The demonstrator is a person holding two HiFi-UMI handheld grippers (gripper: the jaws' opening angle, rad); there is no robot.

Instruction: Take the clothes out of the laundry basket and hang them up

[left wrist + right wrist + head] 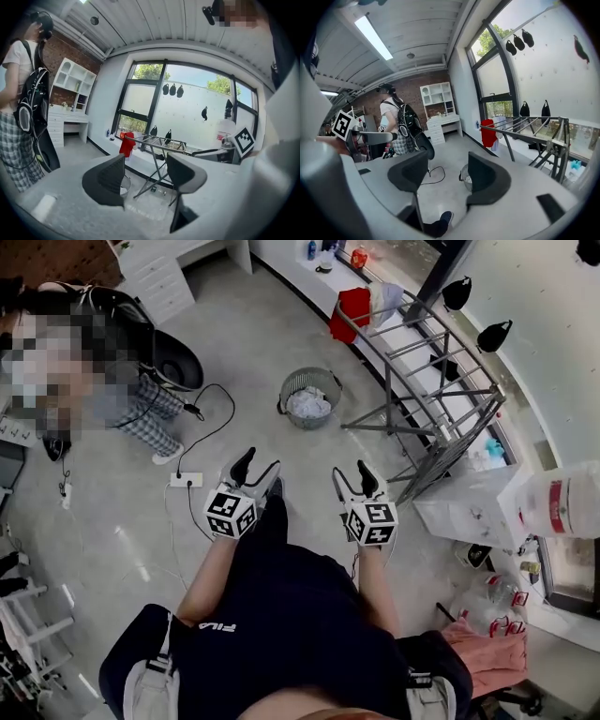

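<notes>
Left tongs [256, 468] and right tongs [352, 476] are held wide, empty. The clothes [308, 405] are seen in the basket [310, 379] beside the drying rack [441, 399]. Approach is judged in hand; a downward reach is called for next.

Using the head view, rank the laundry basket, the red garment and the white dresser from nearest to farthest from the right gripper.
1. laundry basket, on the floor ahead of the right gripper.
2. red garment, at the far end of the drying rack.
3. white dresser, far upper left.
</notes>
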